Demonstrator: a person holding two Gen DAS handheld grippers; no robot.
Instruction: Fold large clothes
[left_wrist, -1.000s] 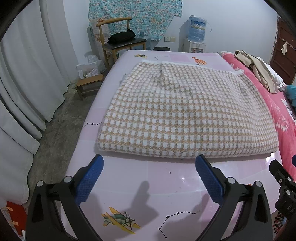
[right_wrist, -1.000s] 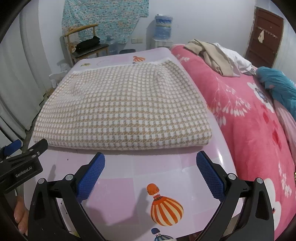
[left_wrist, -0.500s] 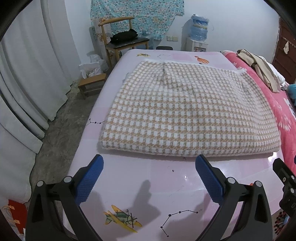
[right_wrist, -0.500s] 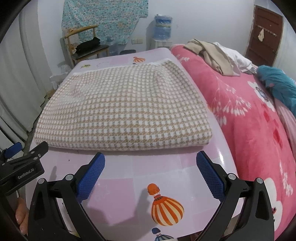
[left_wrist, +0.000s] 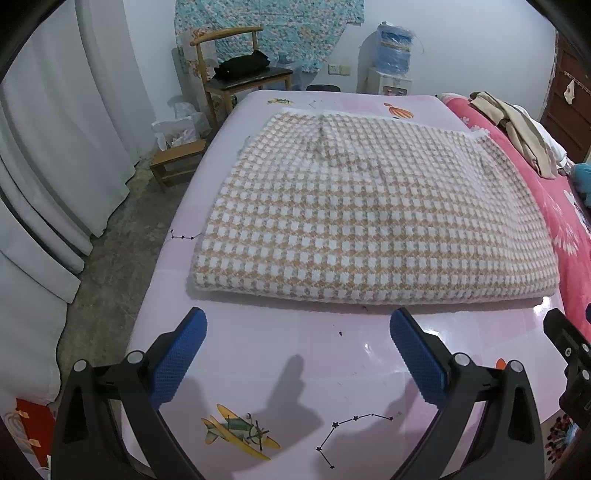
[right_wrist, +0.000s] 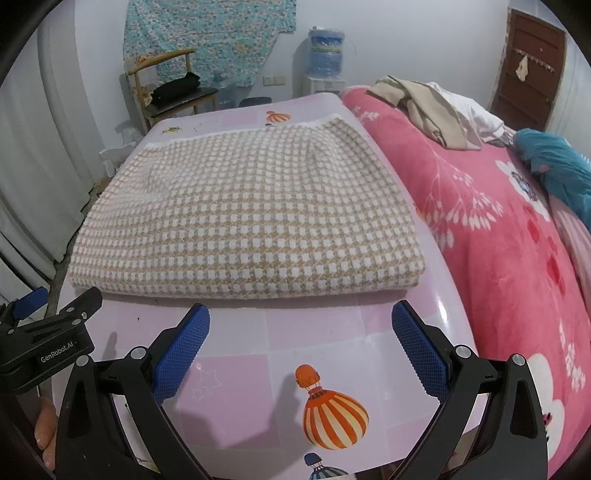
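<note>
A folded beige-and-white checked knit garment lies flat on the pink cartoon-print table, its thick folded edge facing me. My left gripper hovers open just short of that near edge, toward its left half. My right gripper is open too, level with the near edge toward its right half, blue pads wide apart and empty. Each gripper's black body shows at the side of the other view.
A pink floral blanket covers the bed on the right, with beige clothes and a teal cloth on it. A wooden chair, low stool, water dispenser and grey curtains stand beyond and left.
Both grippers have edged a little forward toward the garment's near edge. The garment has not moved, and both stay open.
</note>
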